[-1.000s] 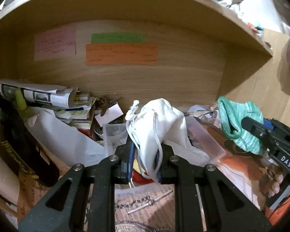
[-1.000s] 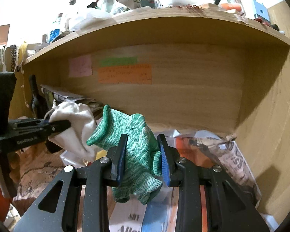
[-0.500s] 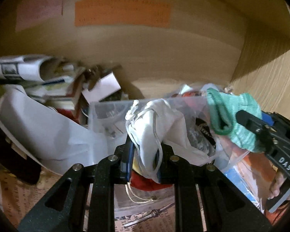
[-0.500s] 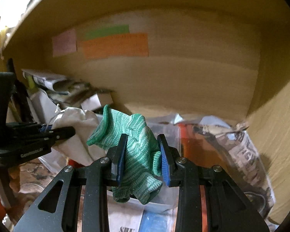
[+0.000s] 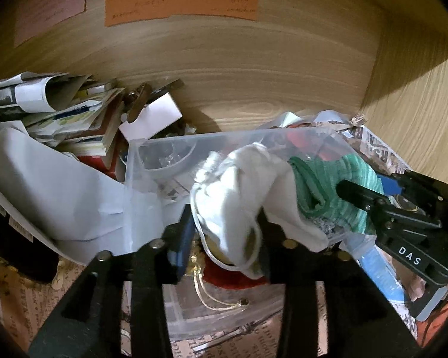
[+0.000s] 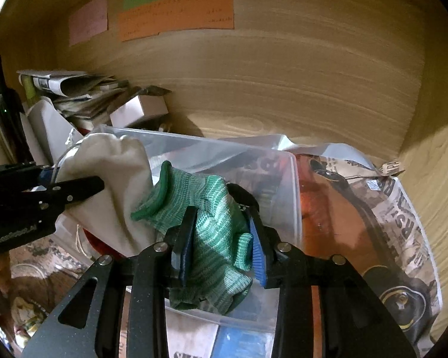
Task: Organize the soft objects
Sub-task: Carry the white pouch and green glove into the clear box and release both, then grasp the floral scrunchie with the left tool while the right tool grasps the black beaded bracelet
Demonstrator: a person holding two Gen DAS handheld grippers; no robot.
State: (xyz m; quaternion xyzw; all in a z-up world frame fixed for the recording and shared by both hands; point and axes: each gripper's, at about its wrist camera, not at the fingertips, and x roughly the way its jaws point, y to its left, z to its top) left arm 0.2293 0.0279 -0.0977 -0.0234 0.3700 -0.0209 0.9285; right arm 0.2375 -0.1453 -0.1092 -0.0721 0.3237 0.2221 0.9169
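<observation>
My left gripper [image 5: 225, 232] is shut on a white drawstring cloth bag [image 5: 239, 191] and holds it over a clear plastic bin [image 5: 164, 149]. My right gripper [image 6: 221, 238] is shut on a green knit glove [image 6: 209, 217], held over the same bin [image 6: 254, 155]. The two cloths touch side by side. The glove also shows in the left wrist view [image 5: 337, 191], the white bag in the right wrist view [image 6: 110, 185]. A red item and a gold cord [image 5: 212, 292] lie in the bin below the bag.
The bin sits in a wooden shelf nook with sticky notes [image 5: 182, 0] on the back wall. Stacked papers and a small box [image 5: 152, 116] lie at the left. A printed foil bag [image 6: 388, 208] lies at the right, by the side wall.
Both grippers have moved forward and down into the nook, bringing the white bag and the green glove over the clear bin. The two cloths have come together.
</observation>
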